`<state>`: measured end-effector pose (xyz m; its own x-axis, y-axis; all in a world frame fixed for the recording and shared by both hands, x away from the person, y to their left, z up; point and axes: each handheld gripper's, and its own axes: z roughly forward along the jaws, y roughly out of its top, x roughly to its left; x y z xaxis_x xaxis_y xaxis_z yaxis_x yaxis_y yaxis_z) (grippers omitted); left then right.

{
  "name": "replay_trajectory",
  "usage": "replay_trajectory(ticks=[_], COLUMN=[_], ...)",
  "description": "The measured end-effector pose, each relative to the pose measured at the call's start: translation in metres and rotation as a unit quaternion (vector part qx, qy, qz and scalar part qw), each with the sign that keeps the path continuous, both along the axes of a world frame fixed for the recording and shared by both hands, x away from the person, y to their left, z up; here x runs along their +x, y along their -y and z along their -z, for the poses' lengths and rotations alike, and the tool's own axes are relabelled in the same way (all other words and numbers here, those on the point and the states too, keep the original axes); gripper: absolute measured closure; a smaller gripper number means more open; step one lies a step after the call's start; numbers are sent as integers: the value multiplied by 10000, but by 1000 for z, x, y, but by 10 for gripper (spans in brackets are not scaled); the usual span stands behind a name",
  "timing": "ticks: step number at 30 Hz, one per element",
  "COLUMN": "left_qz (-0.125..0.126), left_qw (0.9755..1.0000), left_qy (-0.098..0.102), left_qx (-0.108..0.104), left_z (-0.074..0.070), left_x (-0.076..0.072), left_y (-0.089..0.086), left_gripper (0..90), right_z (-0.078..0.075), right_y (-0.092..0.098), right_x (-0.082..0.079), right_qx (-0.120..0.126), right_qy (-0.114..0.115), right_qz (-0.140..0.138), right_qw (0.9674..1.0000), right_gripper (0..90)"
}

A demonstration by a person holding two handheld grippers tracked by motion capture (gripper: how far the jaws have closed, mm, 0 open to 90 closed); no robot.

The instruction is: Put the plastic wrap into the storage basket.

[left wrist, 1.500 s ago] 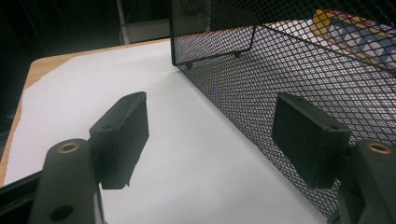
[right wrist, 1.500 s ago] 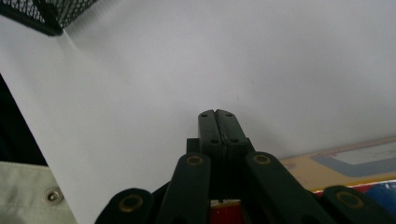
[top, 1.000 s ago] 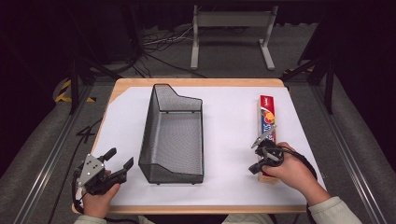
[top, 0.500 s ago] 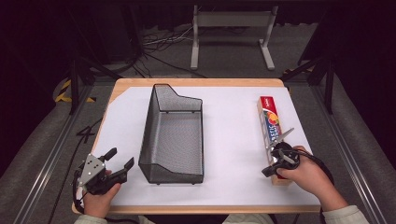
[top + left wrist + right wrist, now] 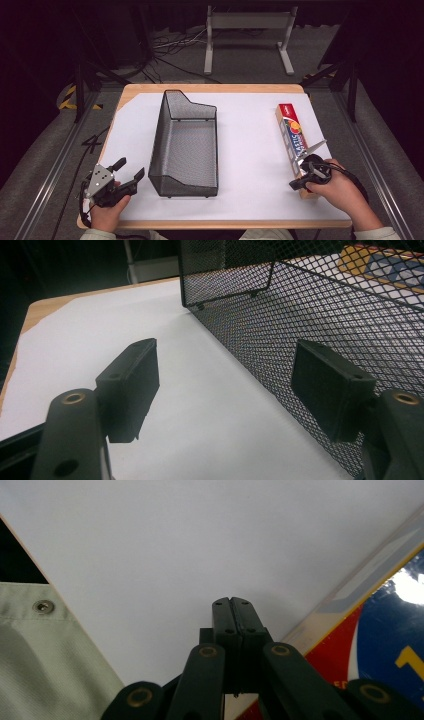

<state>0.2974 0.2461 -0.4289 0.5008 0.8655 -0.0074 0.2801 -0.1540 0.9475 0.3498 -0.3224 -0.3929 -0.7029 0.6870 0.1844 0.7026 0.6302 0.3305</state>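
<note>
Notably, right gripper [image 5: 305,176] was seen lower right, jaws pressed together, empty, at plastic wrap box [image 5: 292,136]; jaws should be opened before box is straddled. Left gripper [image 5: 120,176], lower left, gaped idle.

A black mesh basket [image 5: 186,145] stands in the middle of the counter [image 5: 250,205], its tall walls blocking any straight pass across the centre of the frame. To its left lies a strip of bare white surface, where the left gripper [image 5: 126,175] sits just beside the basket's near corner. Between the basket and the long box [image 5: 295,145] at the right lies a wide open lane.
</note>
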Motion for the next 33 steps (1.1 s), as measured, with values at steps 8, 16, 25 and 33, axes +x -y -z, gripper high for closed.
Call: replay_trajectory(ticks=[8,16,25,33], left_qz=[5,-8,-18,-9], left_qw=[10000,10000,10000,10000], left_qy=[-9,-5,4,4], left_qx=[5,2,-2,16], left_z=[0,0,0,0], left_x=[1,1,1,2], left_y=[1,1,1,2], left_gripper=[282,282,282,282], right_z=[0,-12,-42,-53], right_y=[9,8,14,19], right_x=[-3,-6,-16,-12], right_qx=[-27,591,1650,1808], right_qy=[67,397,1798,1953], right_qz=[158,201,364,887], right_qw=[9998,9973,9691,9599], right_gripper=[890,739,559,544])
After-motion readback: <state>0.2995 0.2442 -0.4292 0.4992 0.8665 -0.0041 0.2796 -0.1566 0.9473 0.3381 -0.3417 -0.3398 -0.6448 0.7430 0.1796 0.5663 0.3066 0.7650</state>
